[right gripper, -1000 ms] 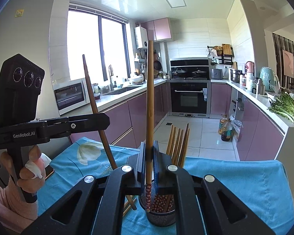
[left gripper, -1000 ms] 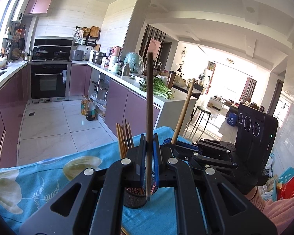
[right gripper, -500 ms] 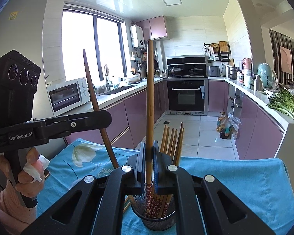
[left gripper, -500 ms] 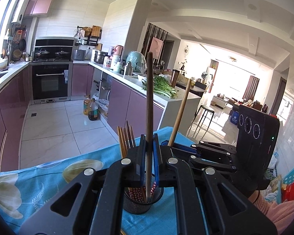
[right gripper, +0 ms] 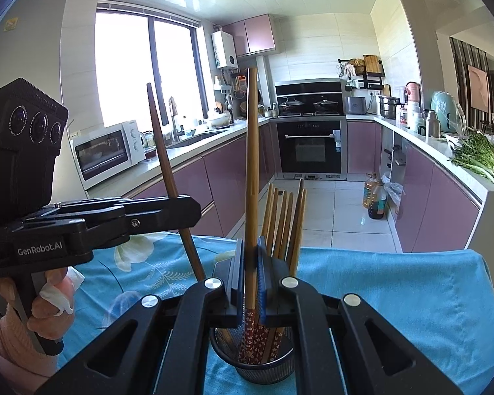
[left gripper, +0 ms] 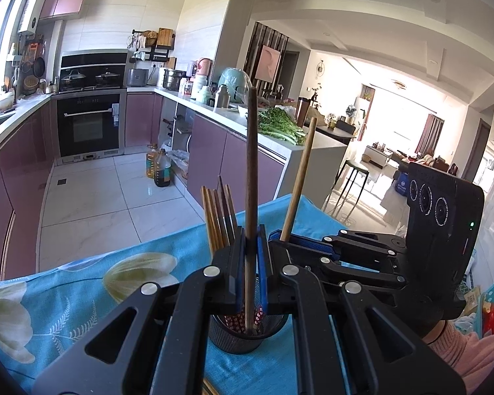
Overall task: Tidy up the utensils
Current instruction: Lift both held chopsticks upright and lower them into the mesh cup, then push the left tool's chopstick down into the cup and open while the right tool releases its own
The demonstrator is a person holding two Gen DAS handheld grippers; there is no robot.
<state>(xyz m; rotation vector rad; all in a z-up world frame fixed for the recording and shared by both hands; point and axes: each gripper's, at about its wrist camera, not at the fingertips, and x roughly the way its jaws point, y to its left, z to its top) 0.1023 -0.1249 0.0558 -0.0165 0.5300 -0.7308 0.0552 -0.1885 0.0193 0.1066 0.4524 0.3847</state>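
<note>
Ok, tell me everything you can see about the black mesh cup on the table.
The mesh cup is a small round black wire holder standing upright on the blue floral tablecloth. Several wooden chopsticks stand in it, flower-patterned ends down. The right gripper lowers a chopstick into it; the gripper partly hides its rim.

Left gripper (left gripper: pixel 251 256) clamps dark chopstick (left gripper: pixel 251 177) over holder (left gripper: pixel 247 332).

1. "GenRobot.AI" stands in white letters on the black side of the left gripper (right gripper: pixel 133 222), low on its body just above the hand (right gripper: pixel 47 306) that holds it.
2. Labels sit on the grey panel (right gripper: pixel 26 6) above that gripper, on the oven door (right gripper: pixel 337 136) and on the water heater (right gripper: pixel 225 49), all too small to read.
</note>
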